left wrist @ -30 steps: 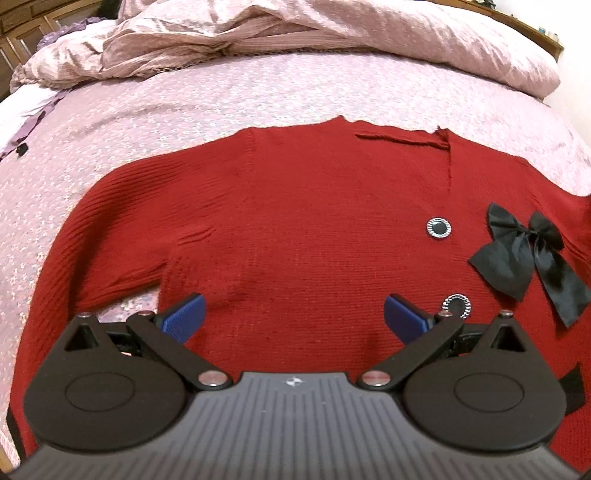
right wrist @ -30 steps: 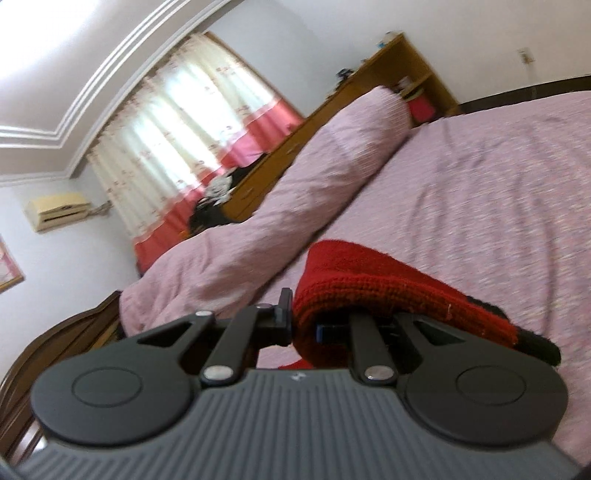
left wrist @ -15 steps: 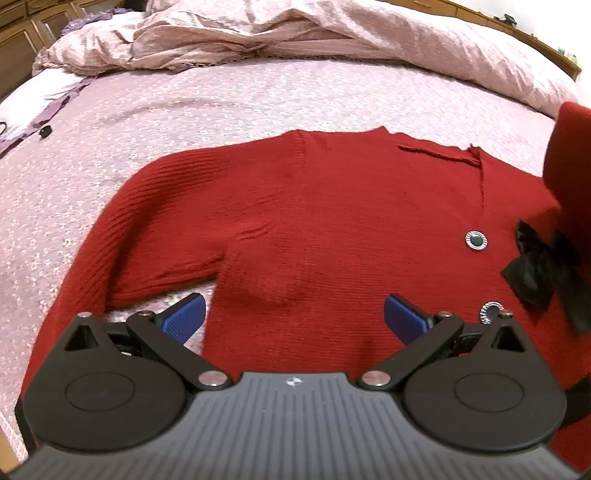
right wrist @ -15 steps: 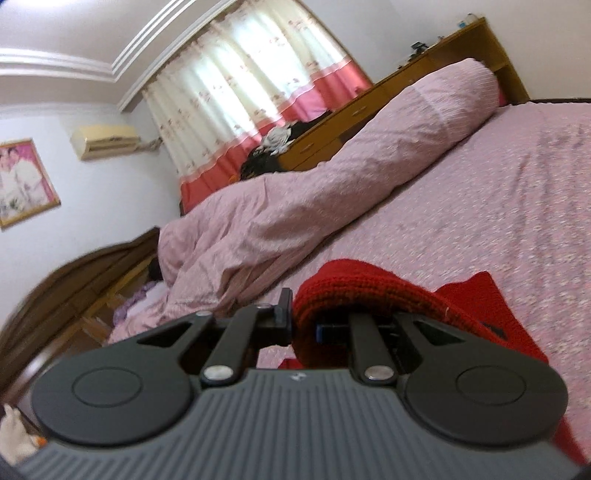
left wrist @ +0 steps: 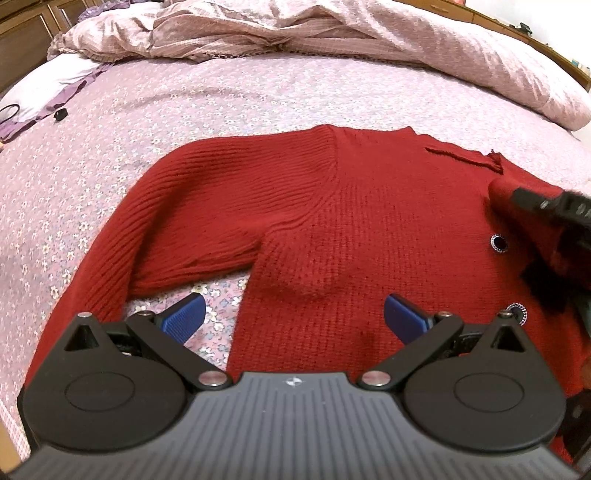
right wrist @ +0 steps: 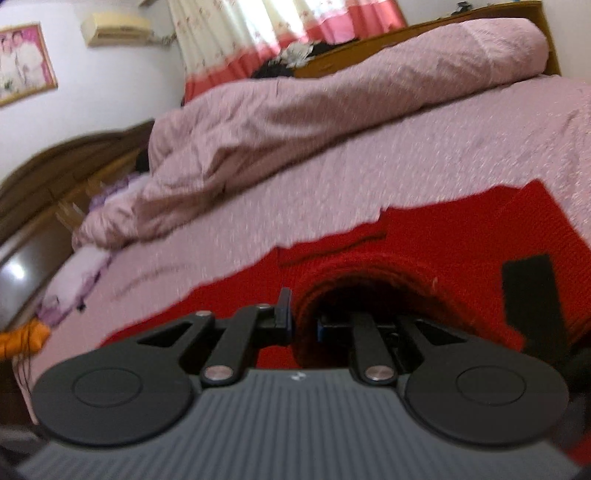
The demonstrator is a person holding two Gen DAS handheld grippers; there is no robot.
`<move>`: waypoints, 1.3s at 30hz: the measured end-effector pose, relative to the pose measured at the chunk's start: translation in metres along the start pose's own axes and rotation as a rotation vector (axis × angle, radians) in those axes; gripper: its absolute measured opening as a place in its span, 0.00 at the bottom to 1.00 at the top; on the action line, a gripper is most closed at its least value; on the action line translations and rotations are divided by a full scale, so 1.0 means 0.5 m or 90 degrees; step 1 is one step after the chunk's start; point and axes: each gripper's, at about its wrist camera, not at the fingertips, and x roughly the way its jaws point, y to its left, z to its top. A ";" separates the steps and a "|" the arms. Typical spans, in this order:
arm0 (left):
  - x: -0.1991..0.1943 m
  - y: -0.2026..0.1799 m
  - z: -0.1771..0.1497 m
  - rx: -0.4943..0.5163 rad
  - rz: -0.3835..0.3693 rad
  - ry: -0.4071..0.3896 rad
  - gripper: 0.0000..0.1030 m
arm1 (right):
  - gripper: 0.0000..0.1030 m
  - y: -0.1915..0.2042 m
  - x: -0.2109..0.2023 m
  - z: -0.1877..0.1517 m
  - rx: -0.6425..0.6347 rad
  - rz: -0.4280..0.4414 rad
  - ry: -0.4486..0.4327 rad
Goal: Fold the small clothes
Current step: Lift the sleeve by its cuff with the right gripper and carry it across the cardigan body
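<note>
Since 1 second ago the right gripper (right wrist: 301, 325) has carried its pinched fold of knit from high above the bed down over the body of the red cardigan (left wrist: 369, 229), and it now shows at the right edge of the left wrist view (left wrist: 532, 203), where the black bow is hidden behind it. The left gripper (left wrist: 291, 317) has kept its place over the lower part of the garment, fingers (left wrist: 181, 319) spread wide and holding nothing.

The right gripper's fingers are closed narrow on a rolled edge of the cardigan (right wrist: 369, 273), which arches up over them.

The cardigan lies flat, front up, in the middle of the bed (left wrist: 184, 107). Its sleeve (left wrist: 177, 229) on the left side of the view runs outward and bends back toward the hem. The knit is ribbed on the sleeve and smoother on the body. 2 round silver-rimmed dark buttons (left wrist: 498, 243) sit along the front opening, and a black strip (right wrist: 532, 295) shows on the red fabric in the right wrist view.

The bed carries a pink floral sheet, with a rumpled pink quilt (left wrist: 332, 33) heaped along its far edge. The room has a wooden headboard (right wrist: 74, 155), red and cream curtains (right wrist: 280, 33), a wall air conditioner (right wrist: 114, 27) and a framed photo (right wrist: 22, 59).
</note>
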 end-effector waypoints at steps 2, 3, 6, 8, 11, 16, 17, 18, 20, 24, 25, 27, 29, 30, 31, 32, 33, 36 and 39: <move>0.002 0.000 -0.001 0.000 0.000 0.001 1.00 | 0.16 0.005 0.016 -0.007 -0.005 -0.002 0.021; 0.002 0.000 -0.001 0.000 0.000 0.001 1.00 | 0.16 0.006 0.023 -0.011 -0.006 -0.003 0.038; 0.002 -0.002 -0.002 0.001 -0.001 0.002 1.00 | 0.24 0.002 0.047 -0.028 0.001 -0.007 0.095; 0.000 -0.003 -0.002 0.003 -0.001 -0.001 1.00 | 0.24 0.003 0.041 -0.035 -0.003 -0.001 0.086; -0.005 -0.005 0.000 0.006 0.000 -0.005 1.00 | 0.34 0.011 0.028 -0.031 -0.010 -0.002 0.102; -0.015 -0.019 0.003 0.018 -0.006 -0.015 1.00 | 0.72 0.010 -0.023 -0.020 0.026 0.026 0.136; -0.018 -0.024 0.003 0.023 -0.008 -0.016 1.00 | 0.72 0.009 -0.035 -0.019 0.025 0.028 0.142; -0.020 -0.028 0.004 0.028 -0.010 -0.018 1.00 | 0.72 0.008 -0.046 -0.018 0.022 0.029 0.146; -0.024 -0.040 0.006 0.039 -0.017 -0.022 1.00 | 0.72 0.004 -0.073 -0.015 0.018 0.024 0.157; -0.032 -0.072 0.012 0.064 -0.034 -0.029 1.00 | 0.72 -0.013 -0.127 -0.008 0.019 0.016 0.163; -0.034 -0.082 0.014 0.074 -0.039 -0.032 1.00 | 0.72 -0.018 -0.137 -0.005 0.021 0.012 0.160; -0.037 -0.104 0.018 0.098 -0.049 -0.038 1.00 | 0.72 -0.031 -0.158 -0.001 0.022 -0.002 0.152; -0.039 -0.130 0.022 0.124 -0.058 -0.047 1.00 | 0.72 -0.045 -0.177 0.004 0.023 -0.023 0.140; -0.040 -0.143 0.025 0.137 -0.062 -0.051 1.00 | 0.72 -0.052 -0.185 0.007 0.022 -0.035 0.134; -0.040 -0.157 0.028 0.150 -0.066 -0.055 1.00 | 0.72 -0.060 -0.193 0.009 0.021 -0.049 0.126; -0.040 -0.170 0.030 0.161 -0.070 -0.059 1.00 | 0.72 -0.068 -0.199 0.011 0.020 -0.064 0.117; -0.039 -0.183 0.033 0.172 -0.075 -0.063 1.00 | 0.72 -0.076 -0.206 0.014 0.019 -0.082 0.106; -0.031 -0.230 0.037 0.209 -0.090 -0.071 1.00 | 0.72 -0.101 -0.218 0.021 0.022 -0.125 0.083; -0.021 -0.276 0.034 0.250 -0.102 -0.071 1.00 | 0.72 -0.128 -0.228 0.027 0.035 -0.153 0.067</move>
